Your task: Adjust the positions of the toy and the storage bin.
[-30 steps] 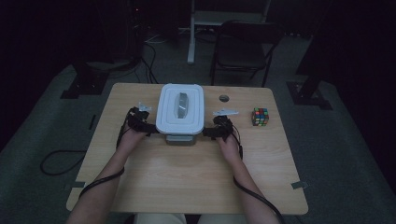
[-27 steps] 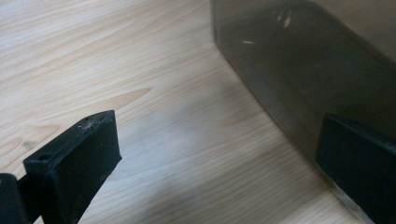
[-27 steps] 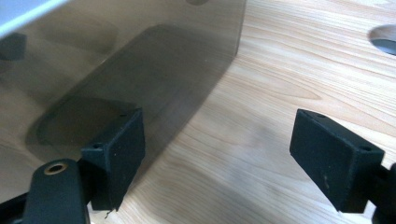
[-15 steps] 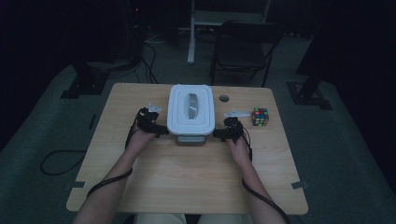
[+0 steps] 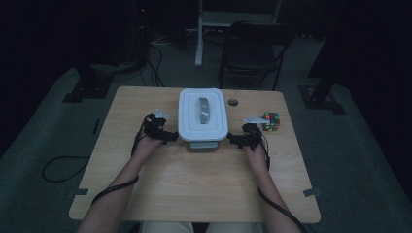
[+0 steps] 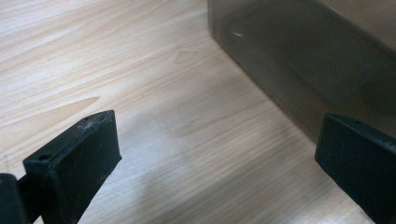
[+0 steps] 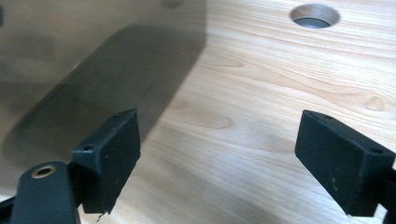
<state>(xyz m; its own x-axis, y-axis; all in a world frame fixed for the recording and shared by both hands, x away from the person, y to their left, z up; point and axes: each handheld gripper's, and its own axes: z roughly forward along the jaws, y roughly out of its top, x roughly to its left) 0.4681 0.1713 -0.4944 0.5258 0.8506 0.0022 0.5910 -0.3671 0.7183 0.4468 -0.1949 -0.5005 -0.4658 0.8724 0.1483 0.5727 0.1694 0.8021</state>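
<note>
The lidded box (image 5: 203,116) sat mid-table near the far edge. Both the left gripper (image 5: 171,137) and right gripper (image 5: 232,139) flanked it, jaws apart; uneven closing could skew it.

The table (image 5: 194,194) is seen from above and in front; each gripper view is set low and close, and the container (image 5: 203,116) side is shared.

**Nothing readable here**

Looked over all three views and there's no legible text, label, brand or number anywhere. The white lid of the box (image 5: 203,114) is plain, and the colour cube (image 5: 271,121) shows just coloured squares.
</note>
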